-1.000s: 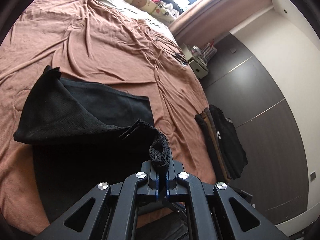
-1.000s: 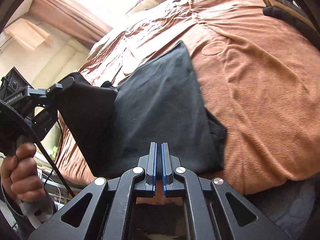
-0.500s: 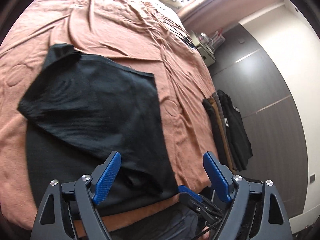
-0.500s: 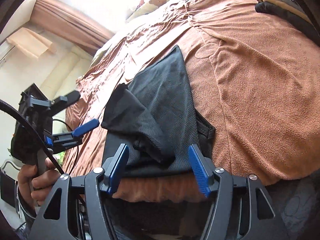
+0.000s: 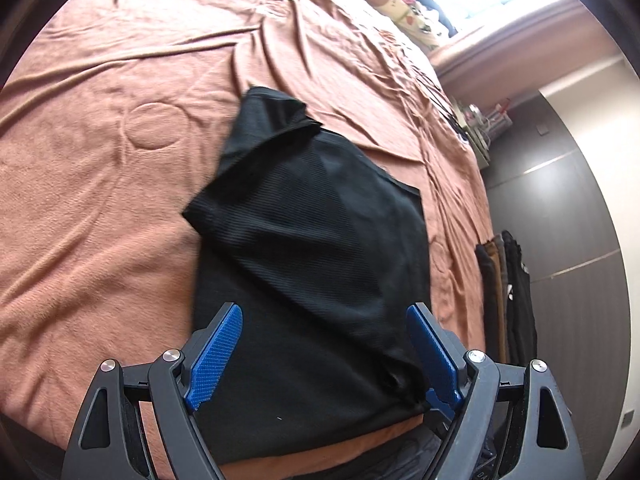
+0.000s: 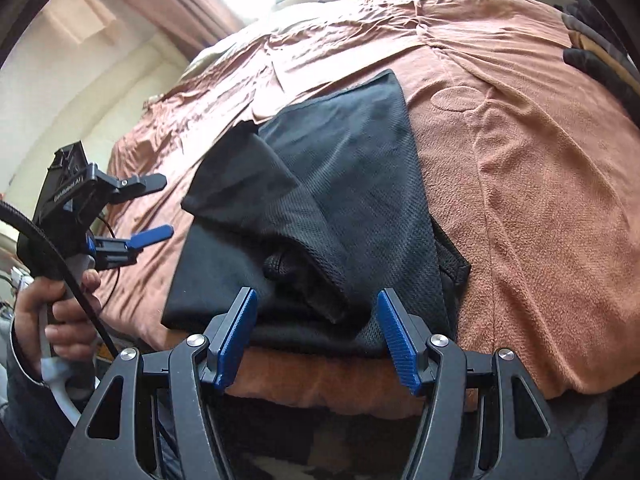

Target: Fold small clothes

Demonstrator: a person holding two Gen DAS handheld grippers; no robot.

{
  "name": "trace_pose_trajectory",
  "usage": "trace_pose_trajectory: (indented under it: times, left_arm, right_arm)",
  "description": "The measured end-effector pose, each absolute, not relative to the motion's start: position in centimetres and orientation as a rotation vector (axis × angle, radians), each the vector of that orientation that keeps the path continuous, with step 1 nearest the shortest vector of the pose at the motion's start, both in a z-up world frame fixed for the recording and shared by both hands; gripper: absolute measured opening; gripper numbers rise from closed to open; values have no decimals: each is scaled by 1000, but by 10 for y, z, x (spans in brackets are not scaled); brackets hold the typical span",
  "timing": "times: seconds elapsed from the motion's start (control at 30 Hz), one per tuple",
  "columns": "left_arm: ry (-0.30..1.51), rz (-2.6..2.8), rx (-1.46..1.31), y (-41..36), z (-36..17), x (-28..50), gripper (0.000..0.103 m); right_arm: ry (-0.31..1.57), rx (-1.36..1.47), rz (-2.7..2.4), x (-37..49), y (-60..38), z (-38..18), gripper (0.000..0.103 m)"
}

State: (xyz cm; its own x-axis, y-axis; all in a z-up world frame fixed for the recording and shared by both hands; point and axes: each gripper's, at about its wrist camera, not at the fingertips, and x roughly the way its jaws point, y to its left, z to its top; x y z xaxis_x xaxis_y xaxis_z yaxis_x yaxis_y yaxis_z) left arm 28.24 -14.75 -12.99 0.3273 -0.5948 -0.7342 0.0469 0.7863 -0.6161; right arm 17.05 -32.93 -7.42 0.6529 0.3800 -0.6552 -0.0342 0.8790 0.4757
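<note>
The left gripper (image 5: 324, 354) stands with its blue pads wide apart and nothing pinched between them; its jaws have just been opening. Framed between the fingers, from six o'clock up toward twelve, lies the black garment (image 5: 316, 248), folded over itself on the brown bedspread (image 5: 100, 200), one flap lying slantwise across the lower layer. At three o'clock a stack of folded dark and tan clothes (image 5: 506, 292) rests by the bed's edge.

The right gripper (image 6: 316, 336) also has its pads parted and gripping nothing, having likewise just opened. Directly ahead, at twelve o'clock, the same black garment (image 6: 352, 184) lies with its near edge at the bed's front. At nine o'clock a hand (image 6: 52, 316) holds the left gripper (image 6: 154, 206) above the bedspread (image 6: 540, 200).
</note>
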Motion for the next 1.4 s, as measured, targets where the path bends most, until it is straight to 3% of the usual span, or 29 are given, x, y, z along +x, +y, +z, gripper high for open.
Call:
trace_pose_trajectory:
  times: [0.5, 0.7, 0.77, 0.83, 0.9, 0.93, 1.0, 1.03, 1.4]
  left_arm:
    - [1178, -417, -588, -132, -150, 308, 84]
    - [1169, -353, -557, -125, -159, 323, 82]
    - [1169, -343, -542, -125, -161, 329, 72]
    - [1162, -325, -511, -126, -161, 336, 63]
    - [1163, -307, -502, -126, -161, 340, 46]
    - [1157, -308, -516, -124, -159, 341, 32]
    - [1129, -319, -514, -124, -152, 342, 23]
    - [1119, -327, -507, -125, -149, 343, 12]
    - [1072, -435, -489, -154, -106, 365, 7]
  right_arm:
    - [919, 197, 257, 199, -299, -74, 59]
    - [918, 174, 237, 201, -301, -76, 24]
    - [917, 183, 234, 201, -305, -77, 14]
    - [914, 192, 236, 200, -308, -76, 9]
    - [908, 202, 242, 198, -311, -76, 7]
    - [906, 209, 248, 197, -312, -75, 7]
    - [901, 233, 259, 194, -315, -74, 6]
    - [899, 247, 265, 193, -318, -74, 6]
    - [868, 381, 294, 176, -343, -68, 5]
